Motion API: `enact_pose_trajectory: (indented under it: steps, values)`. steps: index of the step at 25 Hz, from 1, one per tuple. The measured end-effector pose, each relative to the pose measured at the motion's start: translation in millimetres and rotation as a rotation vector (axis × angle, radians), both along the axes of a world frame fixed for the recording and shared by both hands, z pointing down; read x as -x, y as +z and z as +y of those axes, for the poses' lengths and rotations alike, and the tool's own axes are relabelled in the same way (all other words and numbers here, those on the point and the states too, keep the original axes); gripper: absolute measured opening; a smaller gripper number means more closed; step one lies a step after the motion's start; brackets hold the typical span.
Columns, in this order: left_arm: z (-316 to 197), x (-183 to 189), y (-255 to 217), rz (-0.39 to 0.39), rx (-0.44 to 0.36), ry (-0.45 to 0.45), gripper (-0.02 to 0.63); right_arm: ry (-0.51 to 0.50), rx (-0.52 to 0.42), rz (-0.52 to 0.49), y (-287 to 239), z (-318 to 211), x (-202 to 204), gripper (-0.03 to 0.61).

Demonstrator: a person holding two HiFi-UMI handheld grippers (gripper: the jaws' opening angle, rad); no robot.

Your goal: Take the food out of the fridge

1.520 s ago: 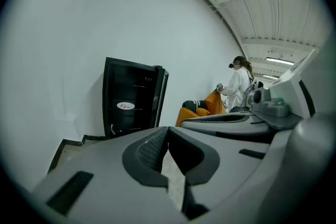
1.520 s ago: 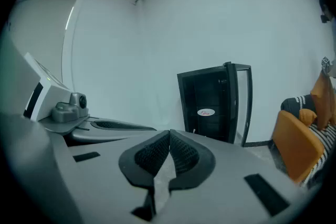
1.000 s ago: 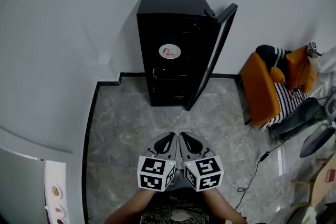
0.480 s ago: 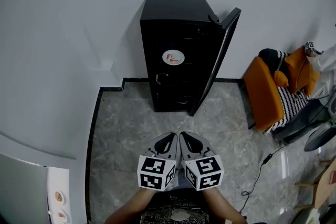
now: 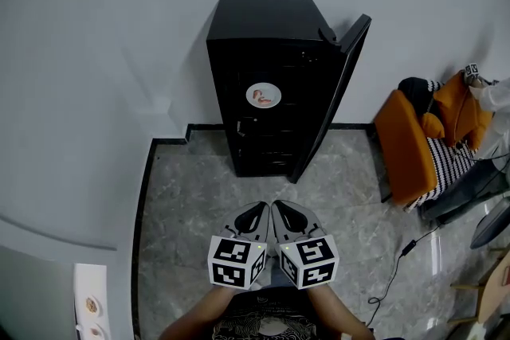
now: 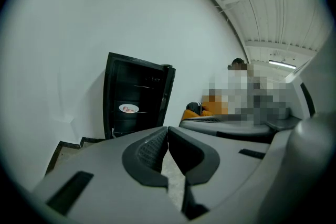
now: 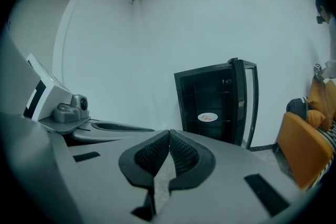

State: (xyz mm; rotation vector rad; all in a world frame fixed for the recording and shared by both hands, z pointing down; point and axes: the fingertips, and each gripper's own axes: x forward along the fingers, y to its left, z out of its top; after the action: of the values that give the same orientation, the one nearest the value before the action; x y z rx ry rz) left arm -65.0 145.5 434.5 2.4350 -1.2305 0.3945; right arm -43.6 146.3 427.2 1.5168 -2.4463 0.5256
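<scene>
A tall black fridge (image 5: 267, 84) stands against the white wall ahead, its door (image 5: 335, 91) swung open to the right. A white plate of food (image 5: 263, 96) sits on a shelf inside; the plate (image 6: 129, 108) shows in the left gripper view and the plate (image 7: 208, 117) in the right gripper view too. My left gripper (image 5: 260, 209) and right gripper (image 5: 279, 208) are held side by side near my body, well short of the fridge. Both are shut with nothing between the jaws.
Marble floor (image 5: 199, 195) lies between me and the fridge. An orange chair (image 5: 406, 143) with striped and dark cloth stands at the right, and a black cable (image 5: 398, 259) runs over the floor near it. A white counter edge (image 5: 89, 298) holding small dishes shows at bottom left.
The view has shifted slightly: the fridge sits a little lower and nearer in the head view. Both grippers keep the same pose, shut and together.
</scene>
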Motion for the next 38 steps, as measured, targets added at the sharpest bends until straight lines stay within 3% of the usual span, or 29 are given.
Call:
enact_pose_trajectory:
  steps: [24,38]
  values:
    - [-149,-75,-1,-0.016,0.026,-0.070,0.017,-0.054,0.012,-0.035,-2,-148,-77,0.021]
    - [-181,-117,-4,-0.043,0.011,-0.116,0.017,-0.074,-0.004,-0.061,-8,-181,-122,0.021]
